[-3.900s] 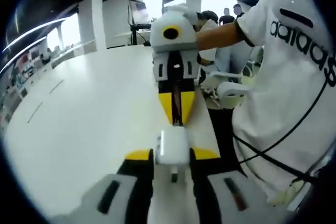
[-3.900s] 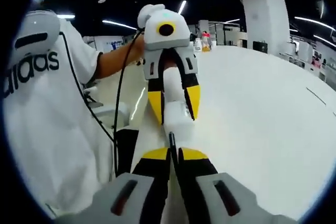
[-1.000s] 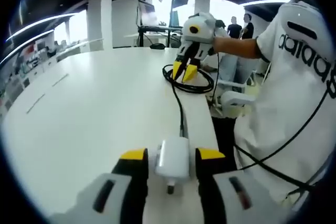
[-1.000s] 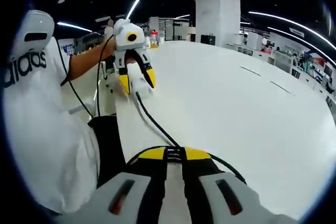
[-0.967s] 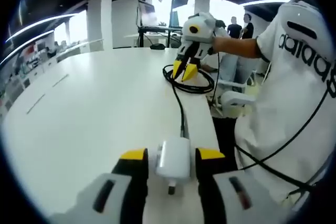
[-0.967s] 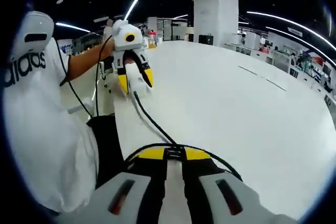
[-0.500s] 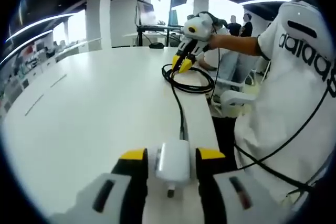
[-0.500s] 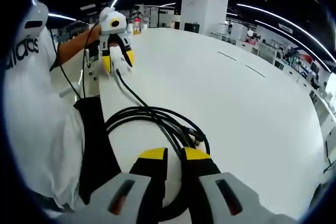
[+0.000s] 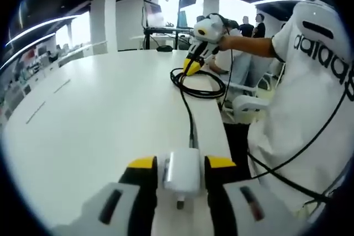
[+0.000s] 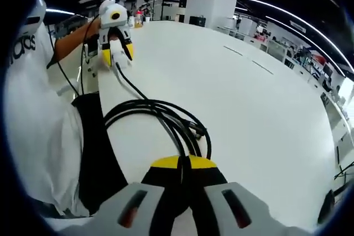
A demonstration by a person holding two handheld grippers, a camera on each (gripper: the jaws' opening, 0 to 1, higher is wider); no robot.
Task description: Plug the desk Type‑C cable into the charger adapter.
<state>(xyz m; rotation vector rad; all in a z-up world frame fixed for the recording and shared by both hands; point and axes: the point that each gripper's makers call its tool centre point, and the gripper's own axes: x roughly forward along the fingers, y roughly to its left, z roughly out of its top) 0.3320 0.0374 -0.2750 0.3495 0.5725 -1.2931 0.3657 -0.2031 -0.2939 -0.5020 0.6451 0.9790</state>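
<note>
My left gripper [image 9: 181,162] is shut on a white charger adapter [image 9: 181,175], its prongs pointing toward the camera. A black Type-C cable [image 9: 189,111] runs from the adapter's far end along the white table [image 9: 94,114] to a loose coil [image 9: 200,85]. My right gripper [image 9: 191,69] stands tilted over that coil. In the right gripper view my right gripper [image 10: 183,162] is shut on a strand of the cable [image 10: 166,120] at the near side of the coil. Far off, my left gripper [image 10: 115,54] holds the adapter [image 10: 116,58].
A person in a white shirt [image 9: 310,109] stands at the table's edge, with a pale chair [image 9: 246,103] beside them. Black leads hang down over the shirt. Monitors [image 9: 152,15] and people stand beyond the far end. The table [image 10: 254,98] spreads wide and bare to the side.
The right gripper has drawn farther from the left one and tilted down at the coil, closing onto a strand. The left gripper and the adapter have stayed put.
</note>
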